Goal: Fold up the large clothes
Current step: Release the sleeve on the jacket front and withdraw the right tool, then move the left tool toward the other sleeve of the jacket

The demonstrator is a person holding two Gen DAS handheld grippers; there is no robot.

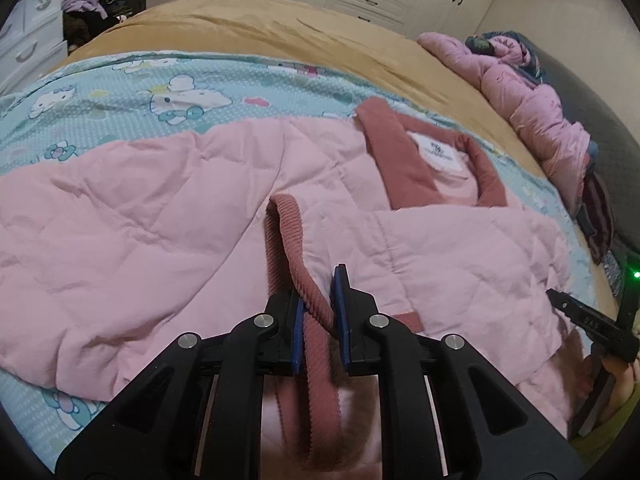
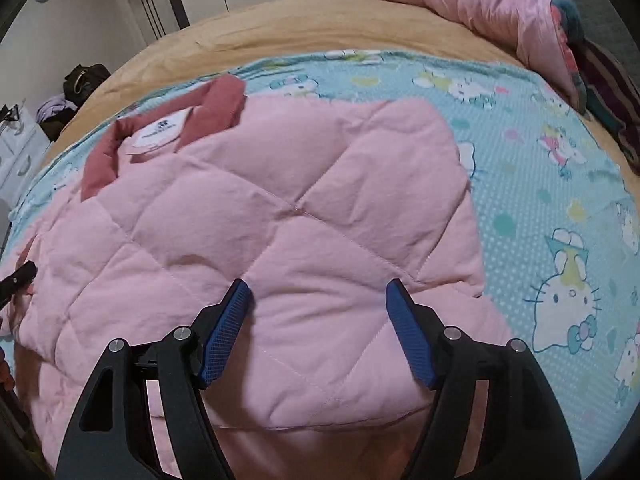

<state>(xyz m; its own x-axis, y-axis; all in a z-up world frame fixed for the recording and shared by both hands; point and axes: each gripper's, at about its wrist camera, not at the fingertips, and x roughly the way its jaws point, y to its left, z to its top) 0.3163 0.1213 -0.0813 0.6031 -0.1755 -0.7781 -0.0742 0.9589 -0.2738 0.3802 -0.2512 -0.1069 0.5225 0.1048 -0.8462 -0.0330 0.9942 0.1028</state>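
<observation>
We see the bed (image 2: 280, 20), tan with a blue cartoon-print sheet (image 2: 540, 184) over it, and on that sheet the pink quilted jacket (image 2: 280, 208) lies spread, its collar (image 2: 224, 96) at the far end from us and its long axis running away from both grippers. The right gripper (image 2: 320, 300) hovers over the near panel with its jaws standing apart, nothing between the pads. The left gripper (image 1: 320, 304) is clamped tight on the ribbed cuff (image 1: 296, 252), which loops up over the jacket's middle. We judge the left hand nearer the fold: the cuff wants laying inward across the body.
</observation>
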